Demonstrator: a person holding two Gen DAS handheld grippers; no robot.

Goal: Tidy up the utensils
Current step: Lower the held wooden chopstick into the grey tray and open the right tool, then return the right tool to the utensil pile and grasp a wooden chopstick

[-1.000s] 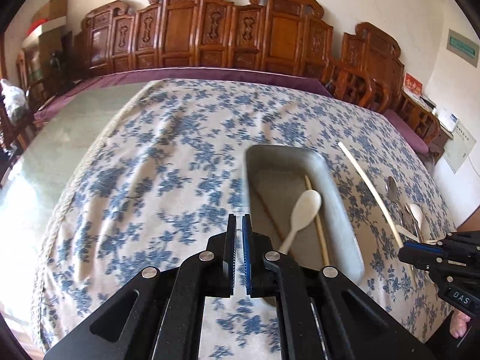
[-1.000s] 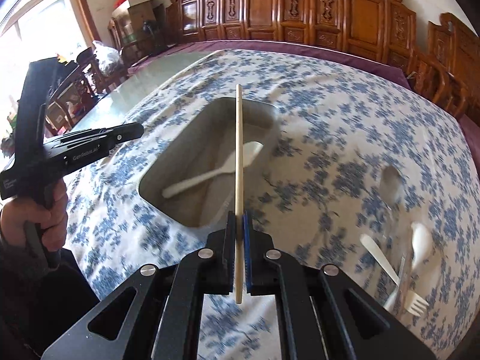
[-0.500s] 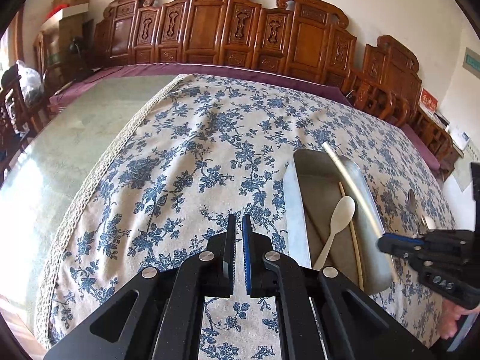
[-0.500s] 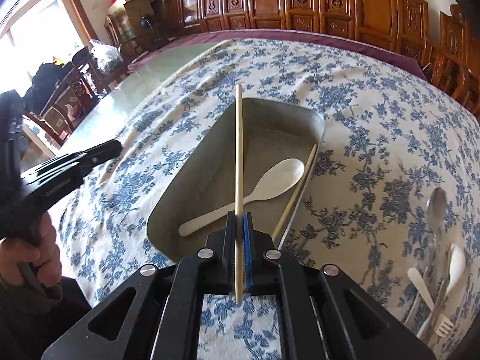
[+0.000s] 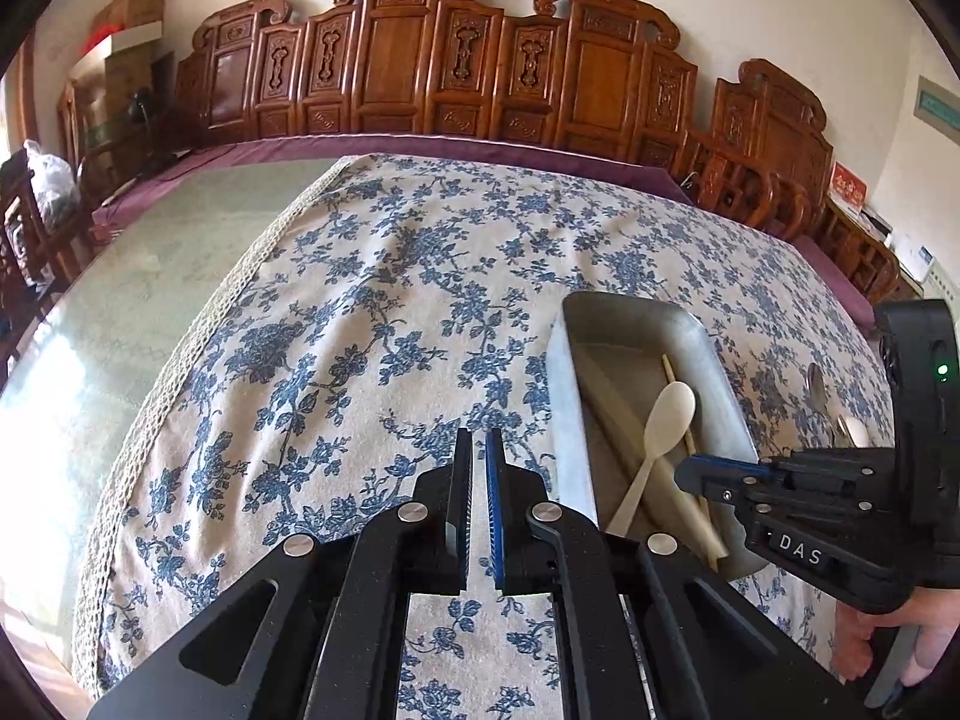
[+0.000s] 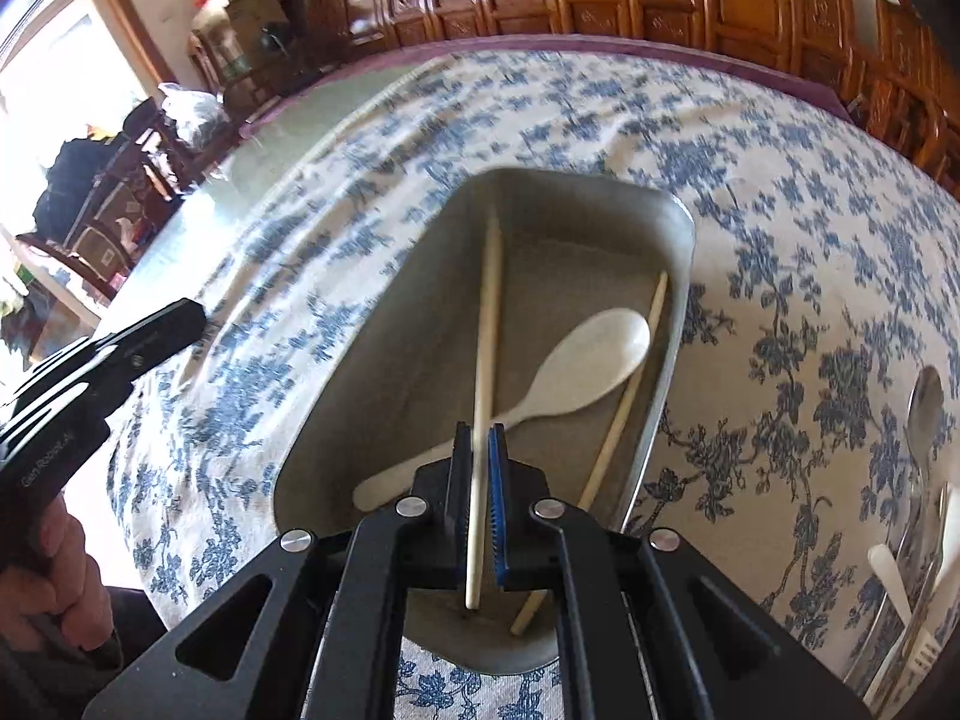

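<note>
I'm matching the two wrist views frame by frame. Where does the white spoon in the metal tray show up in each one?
Left wrist: white spoon at right of centre, bowl pointing up, inside the metal tray.
Right wrist: white spoon near centre, lying diagonally, bowl to upper right.
Shared landmark: the loose chopstick beside it.

A white plastic spoon (image 6: 576,369) and a pale wooden chopstick (image 6: 624,402) lie inside the grey metal tray (image 6: 672,204); loose cutlery (image 6: 918,480) lies to the tray's right on the table (image 6: 780,180).
</note>
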